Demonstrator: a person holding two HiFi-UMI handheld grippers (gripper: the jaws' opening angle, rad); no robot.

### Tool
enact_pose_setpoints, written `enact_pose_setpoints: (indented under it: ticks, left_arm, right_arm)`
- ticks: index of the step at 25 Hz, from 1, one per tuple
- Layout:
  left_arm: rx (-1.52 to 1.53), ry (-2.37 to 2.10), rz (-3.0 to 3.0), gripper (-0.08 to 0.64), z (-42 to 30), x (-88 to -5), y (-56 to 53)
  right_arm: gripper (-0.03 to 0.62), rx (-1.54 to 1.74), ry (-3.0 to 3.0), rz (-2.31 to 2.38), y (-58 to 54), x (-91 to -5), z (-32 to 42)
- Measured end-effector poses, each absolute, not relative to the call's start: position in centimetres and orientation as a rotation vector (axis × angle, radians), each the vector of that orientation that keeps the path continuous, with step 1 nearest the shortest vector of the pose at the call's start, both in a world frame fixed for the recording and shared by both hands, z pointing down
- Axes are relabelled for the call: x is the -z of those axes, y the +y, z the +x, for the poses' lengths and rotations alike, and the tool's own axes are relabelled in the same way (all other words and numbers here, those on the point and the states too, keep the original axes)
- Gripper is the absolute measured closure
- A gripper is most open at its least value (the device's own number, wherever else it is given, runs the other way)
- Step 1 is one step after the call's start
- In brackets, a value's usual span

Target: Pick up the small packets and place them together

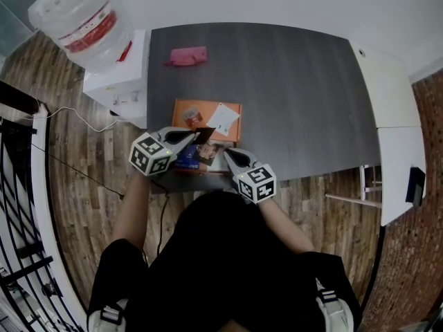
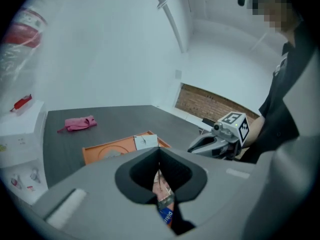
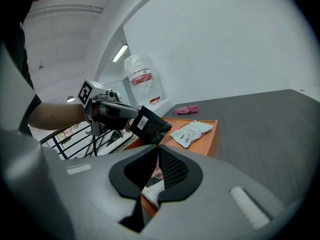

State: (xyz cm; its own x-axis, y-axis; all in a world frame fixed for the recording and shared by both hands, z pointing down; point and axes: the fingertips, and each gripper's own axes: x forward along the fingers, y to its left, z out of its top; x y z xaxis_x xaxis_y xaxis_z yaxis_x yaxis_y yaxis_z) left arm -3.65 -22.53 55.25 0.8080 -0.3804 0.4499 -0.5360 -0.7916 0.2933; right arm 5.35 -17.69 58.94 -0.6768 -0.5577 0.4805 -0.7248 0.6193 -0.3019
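Note:
My left gripper (image 1: 196,135) is shut on a black packet (image 1: 204,135) and holds it in the air. In the right gripper view the black packet (image 3: 150,125) shows a barcode and sticks out of the left gripper (image 3: 131,115). Below it, at the table's front edge, lie a printed packet (image 1: 209,153) and a blue packet (image 1: 187,162). A white packet (image 1: 223,118) rests on the orange tray (image 1: 190,109). My right gripper (image 1: 227,153) sits by the pile, its jaws close together, and I see nothing pinched between them.
A pink cloth (image 1: 187,56) lies at the far side of the dark grey table (image 1: 297,95). A big water bottle (image 1: 79,19) stands on a white cabinet (image 1: 114,88) to the left. A black railing (image 1: 17,185) runs along the left, over the wooden floor.

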Motion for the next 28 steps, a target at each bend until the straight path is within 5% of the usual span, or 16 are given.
enact_pose_setpoints:
  ticks: [9, 28]
  left_arm:
    - [-0.259, -0.880, 2.309, 0.560, -3.8, -55.5, -28.9]
    - [-0.613, -1.075, 2.108, 0.555, -3.6, -61.4, -32.3]
  right_arm:
    - [0.577, -0.653, -2.484, 1.087, -18.0, -58.6, 6.4]
    - [0.583, -0.635, -2.473, 1.154, -21.2, -57.4, 8.3]
